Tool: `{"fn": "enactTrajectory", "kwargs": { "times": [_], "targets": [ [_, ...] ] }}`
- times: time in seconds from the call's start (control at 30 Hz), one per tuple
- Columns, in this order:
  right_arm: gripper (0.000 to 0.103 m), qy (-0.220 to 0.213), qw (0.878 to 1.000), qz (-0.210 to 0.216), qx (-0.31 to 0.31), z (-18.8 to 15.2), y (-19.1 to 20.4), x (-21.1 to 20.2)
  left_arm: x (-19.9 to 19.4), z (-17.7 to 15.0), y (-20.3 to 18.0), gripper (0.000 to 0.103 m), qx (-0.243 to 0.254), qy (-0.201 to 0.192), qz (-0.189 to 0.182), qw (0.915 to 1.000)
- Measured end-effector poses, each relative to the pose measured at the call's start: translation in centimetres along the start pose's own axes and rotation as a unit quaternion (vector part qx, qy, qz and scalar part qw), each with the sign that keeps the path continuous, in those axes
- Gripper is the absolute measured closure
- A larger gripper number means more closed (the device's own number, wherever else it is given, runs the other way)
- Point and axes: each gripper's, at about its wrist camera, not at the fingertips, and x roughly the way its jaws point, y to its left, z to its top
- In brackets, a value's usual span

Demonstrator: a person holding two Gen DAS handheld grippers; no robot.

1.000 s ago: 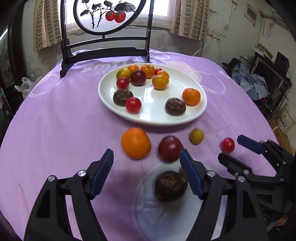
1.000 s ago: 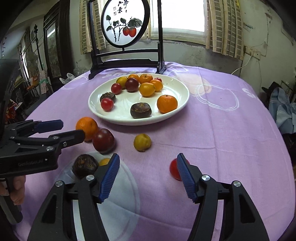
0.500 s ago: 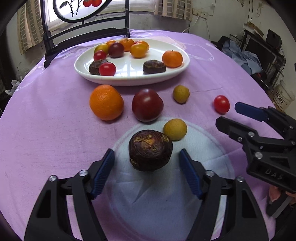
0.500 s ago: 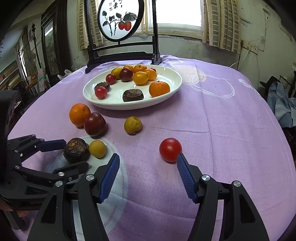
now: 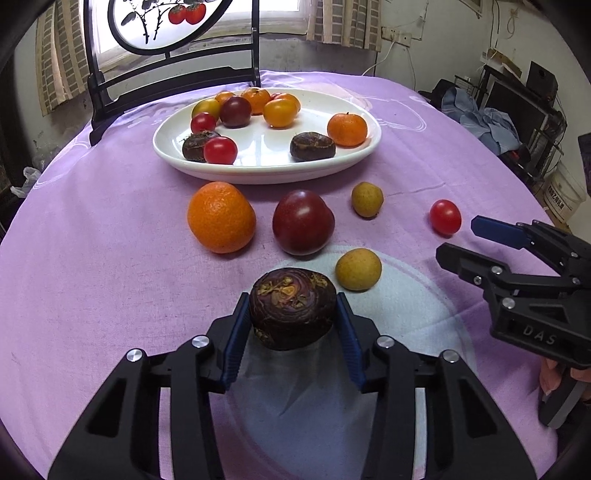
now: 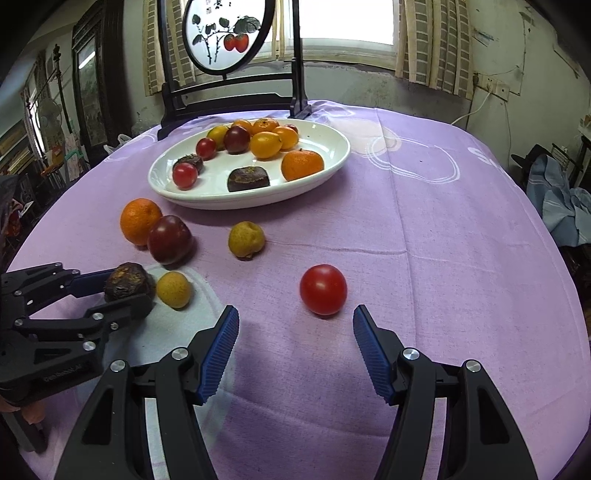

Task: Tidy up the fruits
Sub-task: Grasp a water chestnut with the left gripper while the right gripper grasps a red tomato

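My left gripper point(image 5: 291, 314) is shut on a dark brown water chestnut point(image 5: 292, 312), seen also in the right wrist view point(image 6: 128, 282). Ahead of it on the purple cloth lie an orange point(image 5: 221, 217), a dark red plum point(image 5: 303, 222) and two small yellow fruits point(image 5: 358, 268) point(image 5: 366, 199). A white plate point(image 5: 354, 164) behind them holds several fruits. My right gripper point(image 6: 295, 321) is open, with a red tomato point(image 6: 323, 289) just ahead of its jaws, apart from them.
A black-framed round painted screen point(image 6: 229, 33) stands behind the plate at the table's far edge. A pale round print point(image 5: 424, 295) marks the cloth under my left gripper. The right gripper point(image 5: 480, 240) sits at the right of the left wrist view.
My left gripper has closed on the water chestnut, which stood between the open jaws before. My right gripper has come nearer to the red tomato and stays open.
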Motion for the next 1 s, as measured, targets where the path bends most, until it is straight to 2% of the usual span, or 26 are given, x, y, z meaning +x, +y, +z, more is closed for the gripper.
{"fn": "enactTrajectory", "kwargs": {
  "times": [0.17,0.37,0.4,0.47,0.53,0.57,0.63,0.83,1.0],
  "targets": [
    [0.038,0.029,0.999,-0.014,0.021,0.3,-0.8,1.6,-0.4,0.1,0.4,0.059,-0.005,-0.009,-0.007,0.9999],
    [0.039,0.036,0.999,-0.028,0.017,1.6,-0.6,3.0,-0.5,0.1,1.0,0.059,-0.016,-0.007,-0.009,0.9998],
    [0.041,0.036,0.999,-0.031,0.011,1.8,-0.4,3.2,-0.4,0.1,1.1,0.059,-0.018,-0.006,-0.008,0.9998],
    [0.053,0.035,0.999,-0.027,0.006,2.1,-0.2,3.4,-0.4,0.1,1.2,0.059,-0.021,-0.006,-0.007,0.9997],
    [0.057,0.035,0.999,-0.025,0.005,2.2,-0.2,3.5,-0.4,0.1,1.3,0.059,-0.023,-0.005,-0.005,0.9997],
    [0.066,0.034,0.999,-0.025,0.004,2.3,-0.1,3.5,-0.4,0.1,1.3,0.059,-0.024,-0.004,-0.004,0.9997],
    [0.073,0.030,0.999,-0.035,0.001,2.3,-0.2,3.3,-0.3,0.0,1.3,0.059,-0.025,-0.002,-0.004,0.9997],
    [0.074,0.029,0.999,-0.019,0.017,1.9,-0.6,2.6,-0.3,0.0,1.3,0.059,-0.025,-0.002,-0.001,0.9997],
    [0.074,0.009,1.000,-0.004,0.014,2.1,-0.2,0.8,-0.9,0.4,1.4,0.059,-0.027,-0.004,-0.006,0.9996]
  ]
}}
